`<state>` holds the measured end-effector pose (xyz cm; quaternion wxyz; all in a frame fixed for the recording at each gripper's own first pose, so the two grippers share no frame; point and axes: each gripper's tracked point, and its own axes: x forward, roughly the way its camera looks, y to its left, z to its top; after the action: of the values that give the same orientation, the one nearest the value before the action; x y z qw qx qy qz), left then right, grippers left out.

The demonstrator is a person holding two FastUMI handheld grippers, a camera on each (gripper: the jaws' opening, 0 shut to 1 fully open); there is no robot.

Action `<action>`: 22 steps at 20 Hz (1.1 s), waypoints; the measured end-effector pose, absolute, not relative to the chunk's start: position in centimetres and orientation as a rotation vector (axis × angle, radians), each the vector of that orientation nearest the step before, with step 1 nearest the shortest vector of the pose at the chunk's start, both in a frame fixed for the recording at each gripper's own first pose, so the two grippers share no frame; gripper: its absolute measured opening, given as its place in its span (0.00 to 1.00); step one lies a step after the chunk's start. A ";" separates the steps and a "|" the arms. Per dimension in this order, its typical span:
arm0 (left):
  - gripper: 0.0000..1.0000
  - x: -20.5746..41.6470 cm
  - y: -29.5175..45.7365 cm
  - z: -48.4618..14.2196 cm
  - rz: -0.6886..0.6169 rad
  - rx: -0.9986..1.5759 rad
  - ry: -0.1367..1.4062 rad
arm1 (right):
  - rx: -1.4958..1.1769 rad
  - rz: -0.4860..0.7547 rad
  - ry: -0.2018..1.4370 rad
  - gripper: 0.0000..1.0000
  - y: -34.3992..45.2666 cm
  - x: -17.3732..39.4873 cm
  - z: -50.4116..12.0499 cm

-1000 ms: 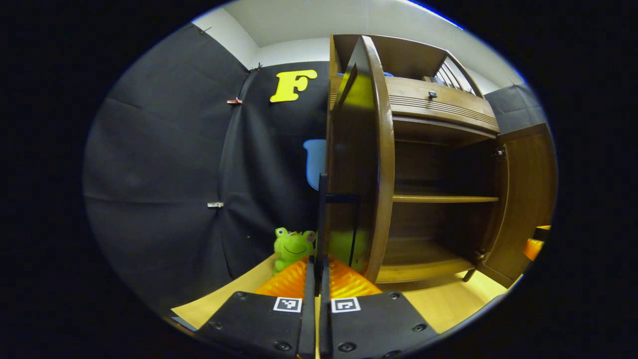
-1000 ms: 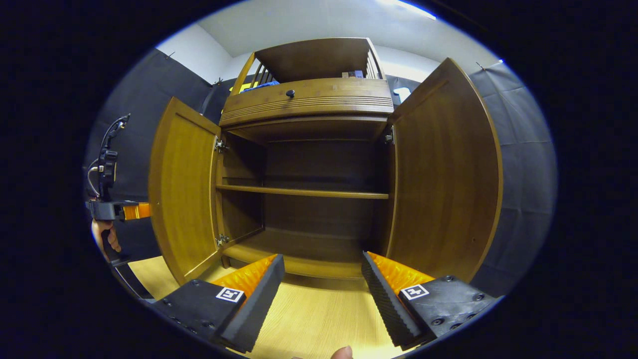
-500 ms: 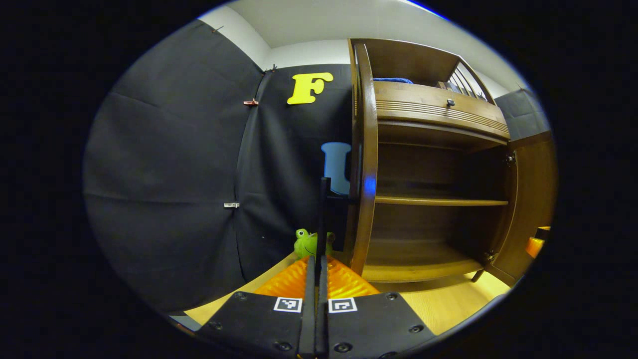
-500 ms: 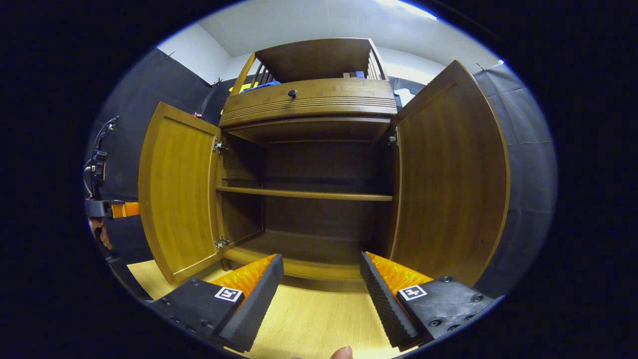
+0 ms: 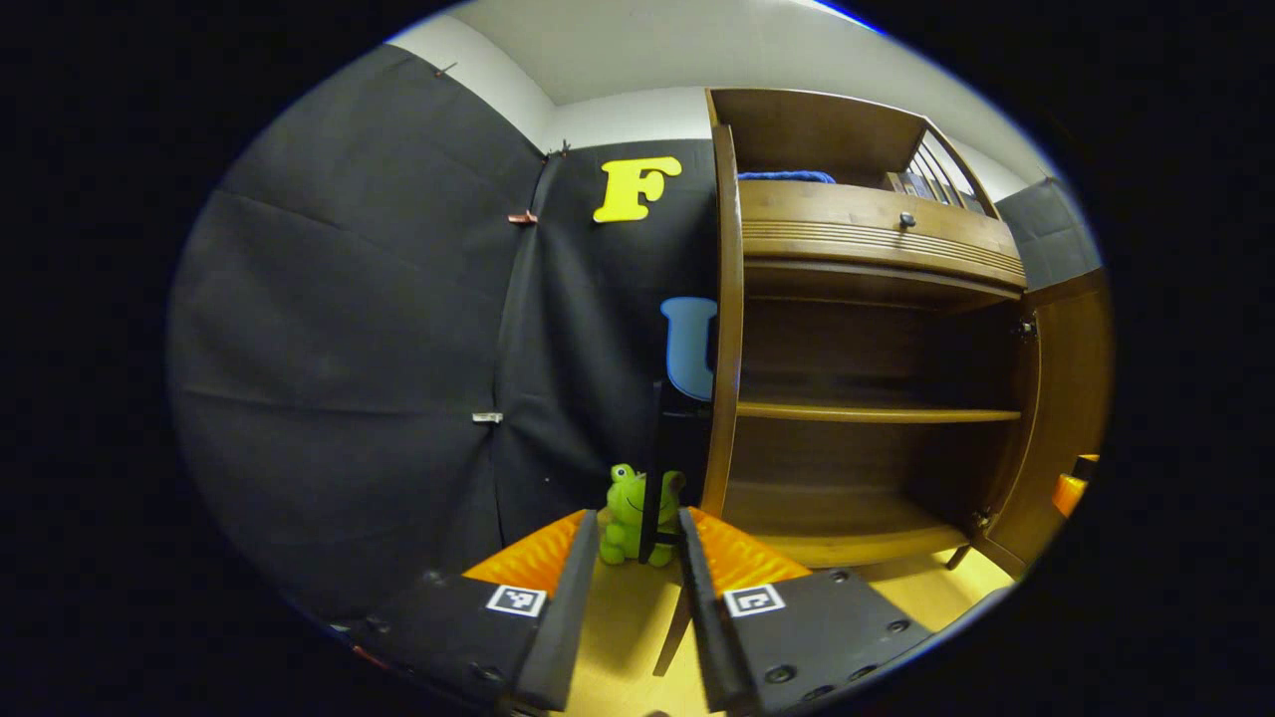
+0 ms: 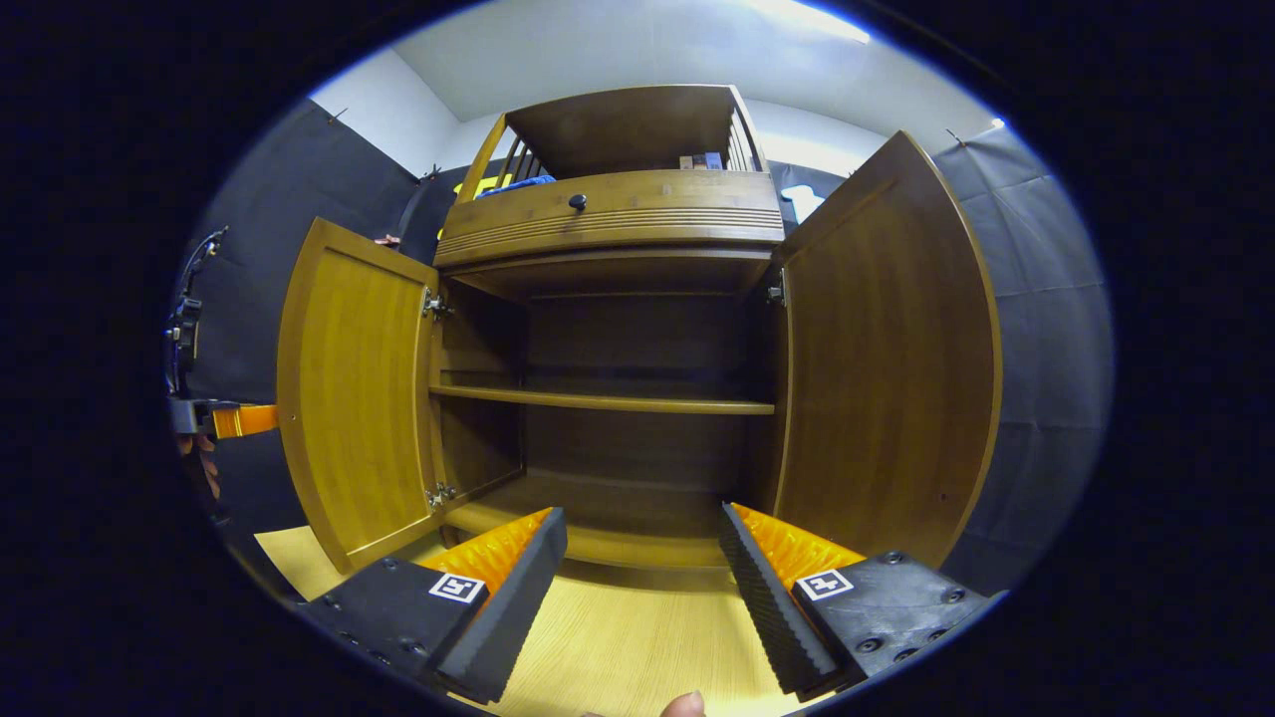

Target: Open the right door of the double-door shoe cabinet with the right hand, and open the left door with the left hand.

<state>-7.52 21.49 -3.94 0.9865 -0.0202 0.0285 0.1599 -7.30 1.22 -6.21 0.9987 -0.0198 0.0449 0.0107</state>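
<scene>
Cabinet [image 6: 608,214] doors swung wide beyond parted right tool [image 6: 642,558].

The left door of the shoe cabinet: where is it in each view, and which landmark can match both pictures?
Left gripper view: the left door stands edge-on just right of centre.
Right gripper view: it is swung wide open at left, showing its inner face.
Shared landmark: the middle shelf inside the cabinet.
</scene>
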 end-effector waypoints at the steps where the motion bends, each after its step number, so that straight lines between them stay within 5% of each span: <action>1: 0.56 -7.9 20.8 -3.4 0.318 -0.054 0.039 | -0.037 0.020 0.088 0.96 1.0 -7.2 -6.1; 5: 0.94 -8.8 18.0 -1.8 0.292 -0.085 0.001 | -0.021 0.014 0.083 0.98 0.4 -7.0 -5.7; 22: 0.94 -4.3 2.7 -2.5 0.089 0.049 0.032 | 0.010 0.025 0.057 0.99 -2.3 -6.3 -4.3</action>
<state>-4.34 2.71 -2.49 0.9986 0.0246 0.0162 0.0443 -6.31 -2.35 -4.33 0.9995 0.0048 0.0287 0.0126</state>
